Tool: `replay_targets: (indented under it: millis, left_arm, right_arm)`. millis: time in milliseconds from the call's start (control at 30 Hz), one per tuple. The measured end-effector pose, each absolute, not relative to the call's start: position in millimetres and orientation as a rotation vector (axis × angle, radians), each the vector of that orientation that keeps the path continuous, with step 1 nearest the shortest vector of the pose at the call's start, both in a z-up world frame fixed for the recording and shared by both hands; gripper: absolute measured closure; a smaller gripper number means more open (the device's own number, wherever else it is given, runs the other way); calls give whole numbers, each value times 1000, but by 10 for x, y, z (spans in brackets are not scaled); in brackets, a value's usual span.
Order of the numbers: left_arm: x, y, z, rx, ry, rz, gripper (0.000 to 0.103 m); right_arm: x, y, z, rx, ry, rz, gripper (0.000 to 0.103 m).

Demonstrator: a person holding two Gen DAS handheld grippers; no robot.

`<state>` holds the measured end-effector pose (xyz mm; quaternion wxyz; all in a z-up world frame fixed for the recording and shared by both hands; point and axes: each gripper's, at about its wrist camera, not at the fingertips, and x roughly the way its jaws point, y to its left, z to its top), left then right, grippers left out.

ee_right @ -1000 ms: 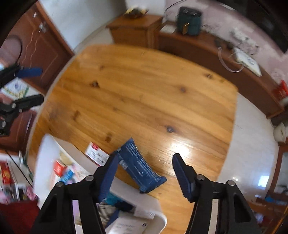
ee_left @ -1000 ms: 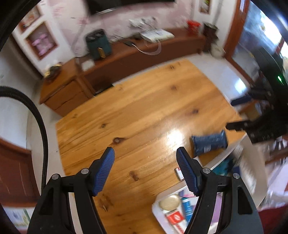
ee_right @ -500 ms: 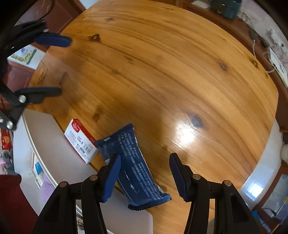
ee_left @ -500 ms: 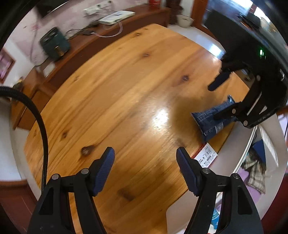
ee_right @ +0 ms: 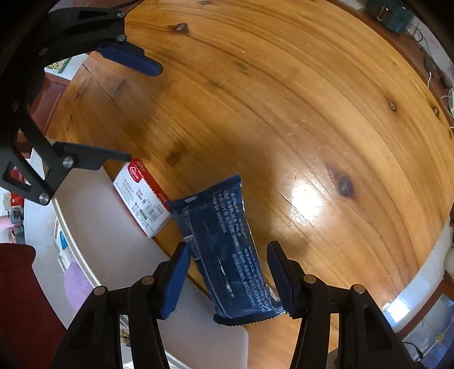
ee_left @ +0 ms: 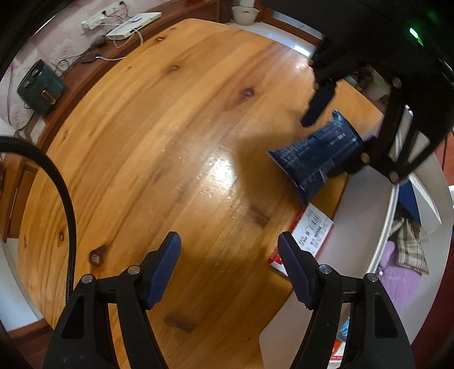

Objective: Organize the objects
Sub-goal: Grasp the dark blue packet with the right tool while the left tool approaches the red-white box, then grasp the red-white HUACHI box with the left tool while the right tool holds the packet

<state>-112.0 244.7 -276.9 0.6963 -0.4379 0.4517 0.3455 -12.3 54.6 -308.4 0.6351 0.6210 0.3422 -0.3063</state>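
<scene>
Your right gripper (ee_right: 227,272) hangs over the near edge of the wooden bench (ee_right: 283,113), its fingers (ee_right: 177,272) partly open on either side of a dark blue packet (ee_right: 224,244). The packet lies flat with its near end jutting over the rim of a white bin (ee_right: 113,249). The right-hand pad looks to be at the packet's edge and the left one just beside it; whether either presses on it cannot be told from these views.

Just beside the packet's far end, a red-and-white box (ee_right: 144,198) rests on the bench against the bin's rim.

Your left gripper (ee_left: 229,269) hovers above bare wood with its fingers (ee_left: 164,269) spread wide and nothing between them; the red-and-white box (ee_left: 309,232) lies just beyond its right-hand finger. Inside the bin (ee_left: 369,198) you can see checked cloth (ee_left: 408,241) and something purple (ee_left: 397,281).

A green appliance (ee_left: 39,88) and a white power strip (ee_left: 133,21) sit on the sideboard (ee_left: 93,68) beyond the bench.
</scene>
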Motion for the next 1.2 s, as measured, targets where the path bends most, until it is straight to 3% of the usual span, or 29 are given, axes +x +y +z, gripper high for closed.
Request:
replay_targets:
  millis: [800,1200]
  left_arm:
    - [-753,2167,-2581,-942,1049,457,30]
    - [-672,2262,-2704,-1197,1102,528,29]
  right_arm:
    - [377,856,-3134,1462,799,-553,54]
    - [488,1056,-3149,1471,772,-684,63]
